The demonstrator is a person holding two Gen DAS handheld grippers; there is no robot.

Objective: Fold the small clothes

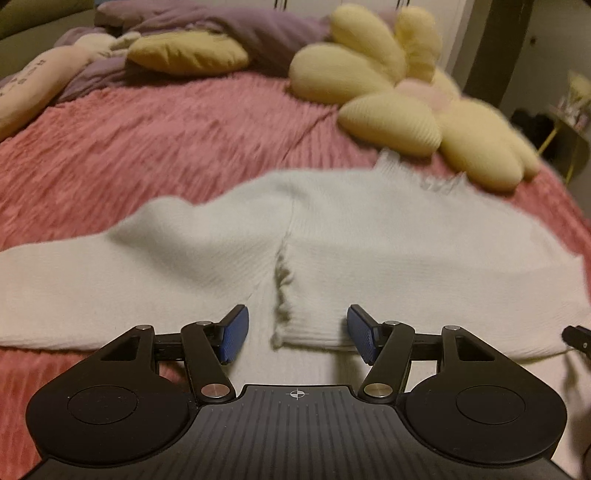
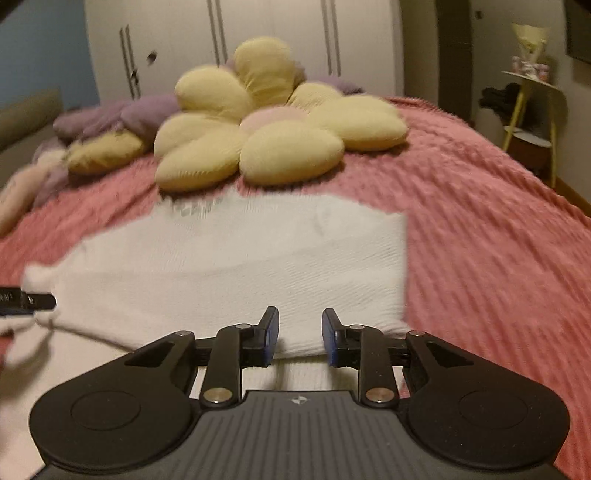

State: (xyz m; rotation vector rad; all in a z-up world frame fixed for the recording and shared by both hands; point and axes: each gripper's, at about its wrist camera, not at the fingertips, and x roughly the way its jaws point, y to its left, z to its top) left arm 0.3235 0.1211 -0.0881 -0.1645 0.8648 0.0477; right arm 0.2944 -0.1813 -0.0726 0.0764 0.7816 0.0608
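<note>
A white knitted sweater lies on a pink bedspread, one sleeve stretched out to the left. My left gripper is open just above the near edge of the sweater, by the armpit seam, holding nothing. In the right wrist view the sweater shows a folded, straight right edge. My right gripper is open over its near edge and empty. The tip of the left gripper shows at the left edge of that view.
A yellow flower-shaped cushion lies on the bed just beyond the sweater. A yellow pillow, purple bedding and a pink pillow lie further back. A small side table stands to the right of the bed.
</note>
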